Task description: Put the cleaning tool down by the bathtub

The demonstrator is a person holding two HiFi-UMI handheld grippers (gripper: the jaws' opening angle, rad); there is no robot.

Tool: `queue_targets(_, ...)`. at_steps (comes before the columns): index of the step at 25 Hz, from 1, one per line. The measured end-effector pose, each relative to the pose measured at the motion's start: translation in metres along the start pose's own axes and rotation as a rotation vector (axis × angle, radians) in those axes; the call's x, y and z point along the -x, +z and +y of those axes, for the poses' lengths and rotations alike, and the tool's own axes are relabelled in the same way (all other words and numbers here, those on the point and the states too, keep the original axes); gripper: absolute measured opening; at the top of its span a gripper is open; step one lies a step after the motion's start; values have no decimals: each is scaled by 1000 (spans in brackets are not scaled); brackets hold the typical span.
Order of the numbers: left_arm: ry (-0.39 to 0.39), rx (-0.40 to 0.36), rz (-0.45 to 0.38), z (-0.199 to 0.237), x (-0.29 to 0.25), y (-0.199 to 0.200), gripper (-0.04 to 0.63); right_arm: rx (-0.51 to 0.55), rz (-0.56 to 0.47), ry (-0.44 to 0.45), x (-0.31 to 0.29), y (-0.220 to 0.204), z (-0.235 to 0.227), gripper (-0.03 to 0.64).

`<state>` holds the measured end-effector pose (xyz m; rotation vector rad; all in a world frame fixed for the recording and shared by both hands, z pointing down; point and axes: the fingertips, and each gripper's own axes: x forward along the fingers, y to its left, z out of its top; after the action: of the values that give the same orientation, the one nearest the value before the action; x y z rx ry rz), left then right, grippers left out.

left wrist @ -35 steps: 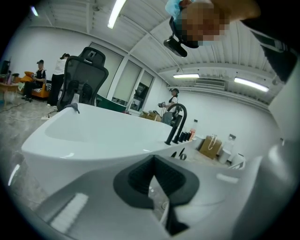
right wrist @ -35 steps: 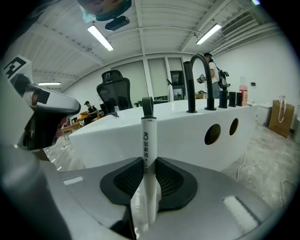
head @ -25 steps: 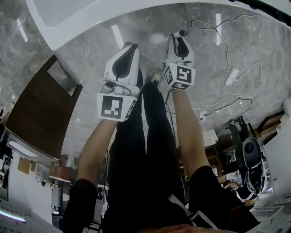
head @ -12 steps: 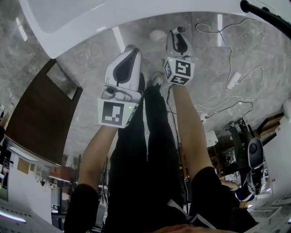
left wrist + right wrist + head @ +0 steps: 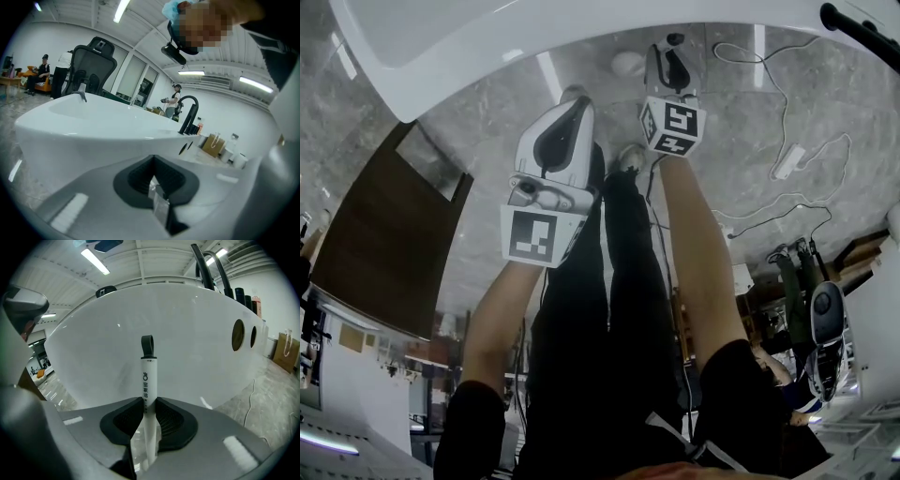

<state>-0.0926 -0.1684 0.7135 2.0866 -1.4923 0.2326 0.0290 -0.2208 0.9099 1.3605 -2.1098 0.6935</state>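
The white bathtub (image 5: 581,28) curves across the top of the head view, and its side wall (image 5: 187,333) fills the right gripper view. My right gripper (image 5: 671,49) (image 5: 149,420) is shut on the cleaning tool's white handle (image 5: 148,376). The handle stands upright between the pads, its black hanging loop (image 5: 147,347) close to the tub wall. The tool's working end is hidden. My left gripper (image 5: 565,105) (image 5: 157,187) hangs a little behind and to the left, jaws shut with nothing in them. It faces the tub's rim (image 5: 93,122).
A white cable with a power strip (image 5: 787,161) trails over the grey marble floor at the right. A brown wooden panel (image 5: 384,234) lies at the left. A black faucet (image 5: 862,33) (image 5: 187,115) rises at the tub's right end. The person's legs and shoes (image 5: 623,159) stand below the grippers.
My right gripper has moved forward, closer to the bathtub wall, with the handle still in it. The left gripper has stayed almost where it was.
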Motion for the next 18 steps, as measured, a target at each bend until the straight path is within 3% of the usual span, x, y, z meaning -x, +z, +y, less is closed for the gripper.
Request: queue_targets(18,18,21,-12,8,-1,4,8,4,26,13,-28,12,0,86)
